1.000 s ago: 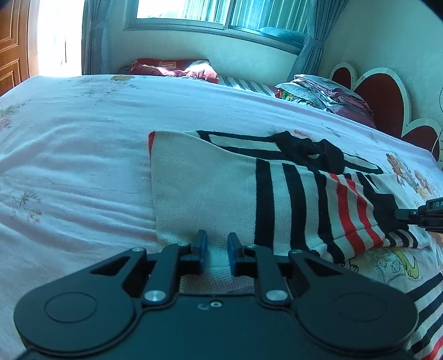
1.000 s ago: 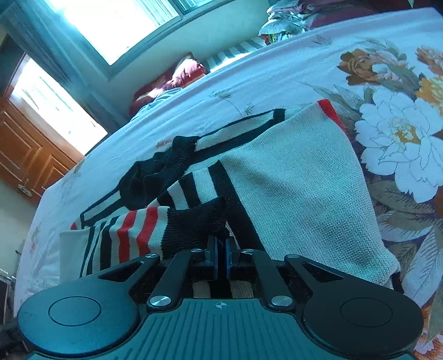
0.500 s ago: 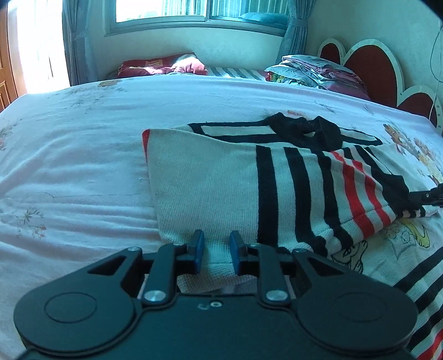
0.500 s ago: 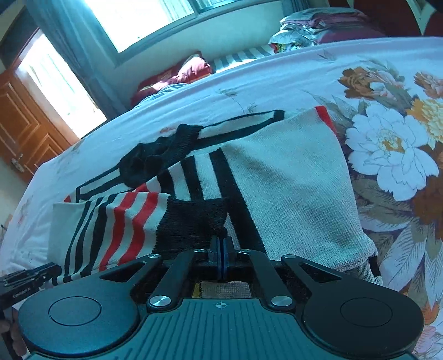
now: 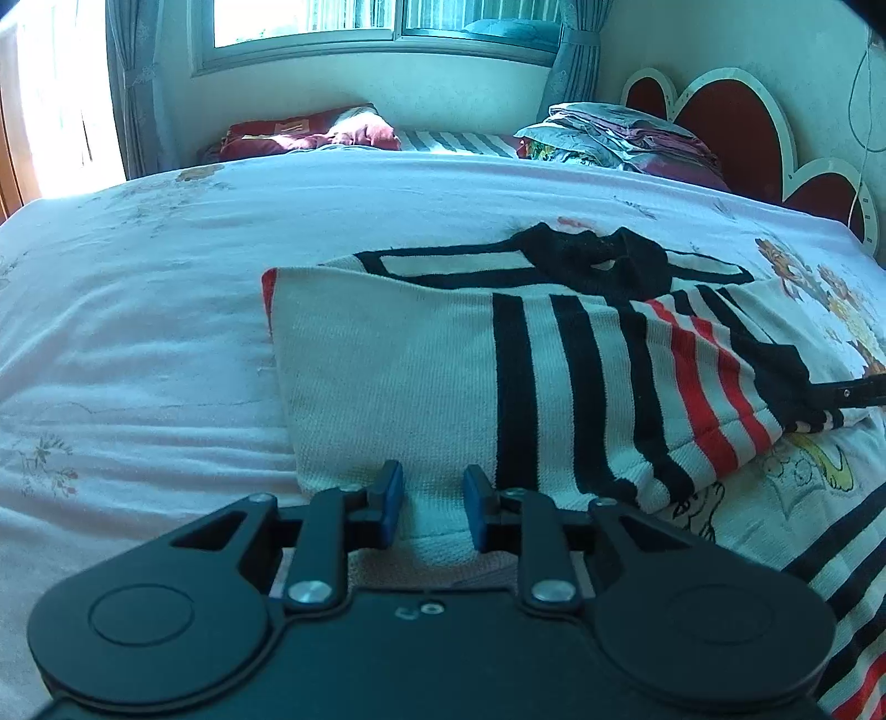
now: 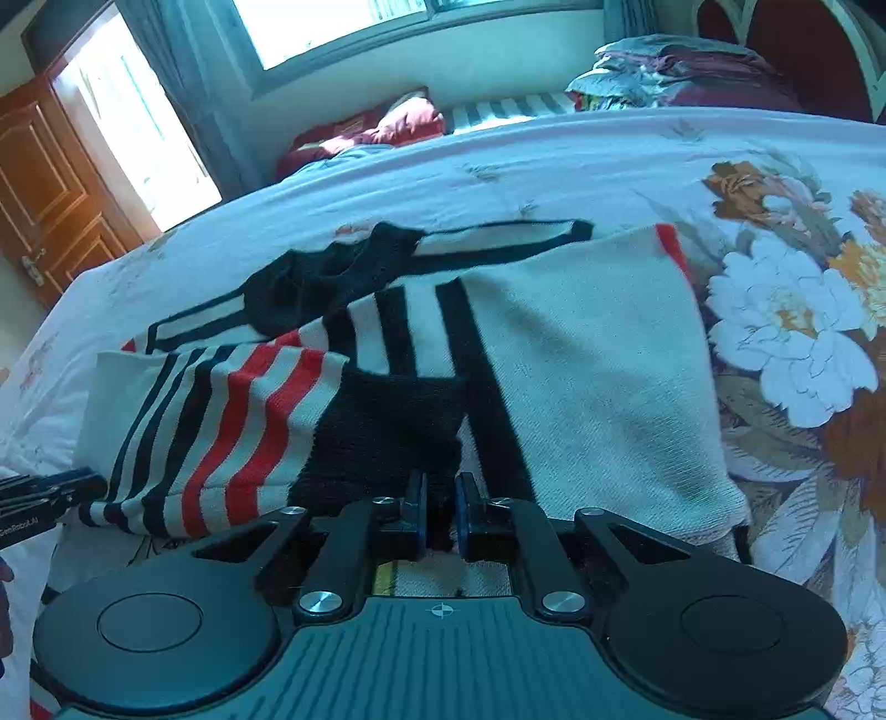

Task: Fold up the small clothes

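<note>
Left gripper: jaws apart, straddling the white hem of the striped sweater, which lies folded on the bed. Right gripper: jaws slightly parted around the black cuff. Right wrist view alone shows the wooden door.

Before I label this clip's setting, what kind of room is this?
Most likely a home bedroom: a bed with a floral sheet, a heart-shaped headboard, folded bedding piled by it under a curtained window, and a striped sweater on the sheet.
</note>
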`<state>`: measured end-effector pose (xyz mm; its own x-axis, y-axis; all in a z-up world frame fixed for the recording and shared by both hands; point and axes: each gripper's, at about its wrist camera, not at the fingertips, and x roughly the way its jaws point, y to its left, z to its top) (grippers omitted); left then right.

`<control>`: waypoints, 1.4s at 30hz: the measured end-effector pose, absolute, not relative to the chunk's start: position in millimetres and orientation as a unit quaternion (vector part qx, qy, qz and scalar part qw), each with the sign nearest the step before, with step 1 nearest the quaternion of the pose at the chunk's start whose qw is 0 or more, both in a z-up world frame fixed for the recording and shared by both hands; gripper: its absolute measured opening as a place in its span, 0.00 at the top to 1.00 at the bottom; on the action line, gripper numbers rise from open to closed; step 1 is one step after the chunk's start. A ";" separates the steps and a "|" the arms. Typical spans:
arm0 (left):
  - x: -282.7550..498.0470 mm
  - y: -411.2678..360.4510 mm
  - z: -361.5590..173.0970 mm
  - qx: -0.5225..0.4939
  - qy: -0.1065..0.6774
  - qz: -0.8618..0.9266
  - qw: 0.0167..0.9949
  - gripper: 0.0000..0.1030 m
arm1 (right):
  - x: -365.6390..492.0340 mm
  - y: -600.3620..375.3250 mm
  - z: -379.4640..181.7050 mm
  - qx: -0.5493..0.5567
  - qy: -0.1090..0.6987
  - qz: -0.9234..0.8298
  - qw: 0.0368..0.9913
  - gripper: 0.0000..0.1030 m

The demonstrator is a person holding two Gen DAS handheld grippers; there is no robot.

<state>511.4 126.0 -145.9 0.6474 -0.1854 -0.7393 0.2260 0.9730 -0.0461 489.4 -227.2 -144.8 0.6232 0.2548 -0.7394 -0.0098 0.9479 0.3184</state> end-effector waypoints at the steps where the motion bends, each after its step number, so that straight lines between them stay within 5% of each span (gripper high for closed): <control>1: 514.8 127.8 -140.9 0.021 0.392 -0.112 0.913 0.70 | 488.4 -231.1 -139.3 0.143 0.406 0.056 0.901 0.90; 9: 629.2 156.5 -157.4 0.001 0.414 -0.091 0.906 0.65 | 542.4 -250.6 -157.4 0.102 0.427 0.000 0.898 0.90; 13: 626.6 159.7 -139.6 -0.020 0.404 -0.090 0.910 0.68 | 534.6 -245.0 -149.3 0.085 0.413 -0.016 0.907 0.89; 16: 600.6 137.4 -130.7 -0.035 0.387 -0.125 0.913 0.61 | 525.2 -224.0 -132.3 0.107 0.380 0.022 0.918 0.57; 28: 594.1 35.7 -161.5 0.083 0.417 -0.159 0.891 0.55 | 549.7 -91.9 -157.0 -0.084 0.404 0.078 0.908 0.67; 36: 590.3 37.1 -144.7 0.033 0.398 -0.189 0.897 0.59 | 550.4 -125.2 -136.1 0.057 0.406 0.088 0.908 0.68; 37: 591.4 28.3 -147.7 0.040 0.402 -0.192 0.894 0.59 | 556.6 -120.3 -139.6 0.056 0.420 0.087 0.902 0.79; 42: 589.3 10.2 -164.1 0.087 0.410 -0.162 0.894 0.53 | 557.3 -98.4 -156.6 -0.032 0.424 0.069 0.902 0.86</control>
<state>589.3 10.2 -164.1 0.6119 -0.2190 -0.7601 0.3611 0.9323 0.0221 557.3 -98.4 -156.6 0.6309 0.0979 -0.7697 -0.1514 0.9885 0.0015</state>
